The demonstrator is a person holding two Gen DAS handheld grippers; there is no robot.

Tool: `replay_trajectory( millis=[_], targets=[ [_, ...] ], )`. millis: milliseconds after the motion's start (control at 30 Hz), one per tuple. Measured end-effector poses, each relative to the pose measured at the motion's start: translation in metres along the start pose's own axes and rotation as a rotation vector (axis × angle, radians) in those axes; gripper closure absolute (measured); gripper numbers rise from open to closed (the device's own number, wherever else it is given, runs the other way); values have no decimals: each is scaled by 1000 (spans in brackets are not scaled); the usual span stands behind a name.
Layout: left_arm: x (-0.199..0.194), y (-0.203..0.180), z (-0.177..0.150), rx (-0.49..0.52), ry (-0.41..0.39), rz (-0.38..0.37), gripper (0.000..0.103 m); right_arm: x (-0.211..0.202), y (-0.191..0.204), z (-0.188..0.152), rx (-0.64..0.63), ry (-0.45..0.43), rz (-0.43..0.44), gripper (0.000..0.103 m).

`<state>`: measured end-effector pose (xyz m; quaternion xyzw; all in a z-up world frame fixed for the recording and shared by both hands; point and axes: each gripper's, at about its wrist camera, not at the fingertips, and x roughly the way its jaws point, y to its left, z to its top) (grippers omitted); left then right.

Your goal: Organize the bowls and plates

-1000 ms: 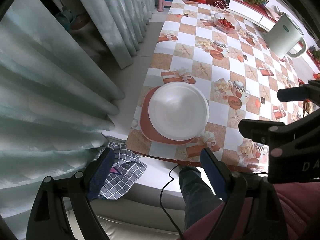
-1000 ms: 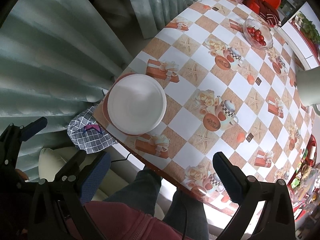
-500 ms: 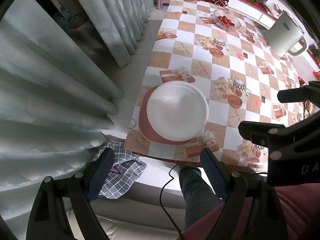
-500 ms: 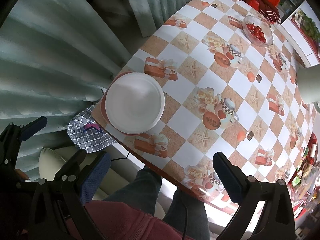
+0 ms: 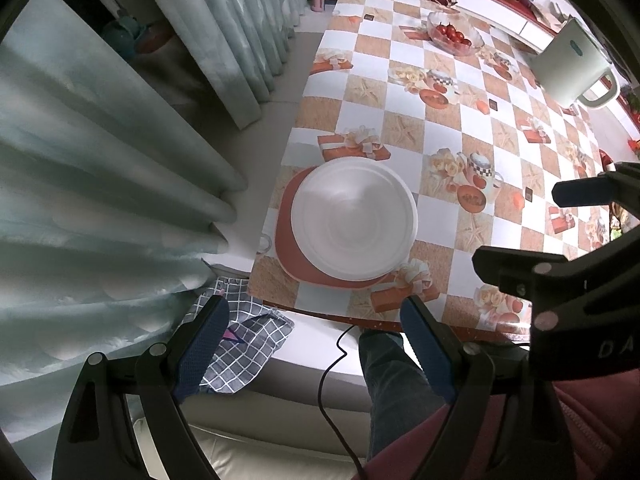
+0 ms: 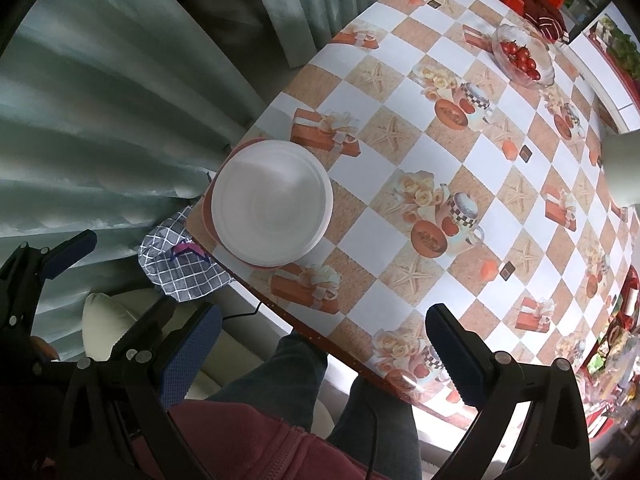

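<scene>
left gripper (image 5: pixel 314 320): jaws spread wide, nothing between them, held high over the person's lap short of the table edge. right gripper (image 6: pixel 320 330): also wide apart and empty, hovering above the knees at about 6 o'clock in its own view. neither touches anything.

just past the grippers, the near table edge (image 5: pixel 320 312) runs across. a thin black cable (image 5: pixel 332 356) hangs off it by the leg; a descending finger could snag it.

next out, the white bowl (image 5: pixel 354 220) sits mouth up on a red-brown plate (image 5: pixel 286 240), around 12 o'clock from the left gripper, at about 10 o'clock in the right view (image 6: pixel 272 208). whether more pieces are nested under the bowl cannot be told. the stack sits close to the table's near-left corner, plate rim near both edges. judgement: a push from the 3 o'clock side, or a pinch that slips on the smooth rim, could slide plate and bowl over the edge toward the checked cloth (image 5: pixel 244 348) below. lifting the bowl alone may drag the plate with it if the two stick.

further out, middle of the table is bare patterned cloth. far end: a glass dish of tomatoes (image 5: pixel 454 34) at 1 o'clock and a pale kettle (image 5: pixel 572 68) at 2 o'clock, well apart from the stack, small risk unless a carry swings wide.
</scene>
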<state>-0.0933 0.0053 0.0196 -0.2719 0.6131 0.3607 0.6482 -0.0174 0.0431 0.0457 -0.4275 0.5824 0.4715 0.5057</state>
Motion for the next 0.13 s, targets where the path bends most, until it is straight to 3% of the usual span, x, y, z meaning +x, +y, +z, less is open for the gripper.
replay_trajectory(
  millis=[133],
  targets=[
    [-5,1,2,-6,-64,-22,13,4,2,3,-18,6,11,0]
  ],
)
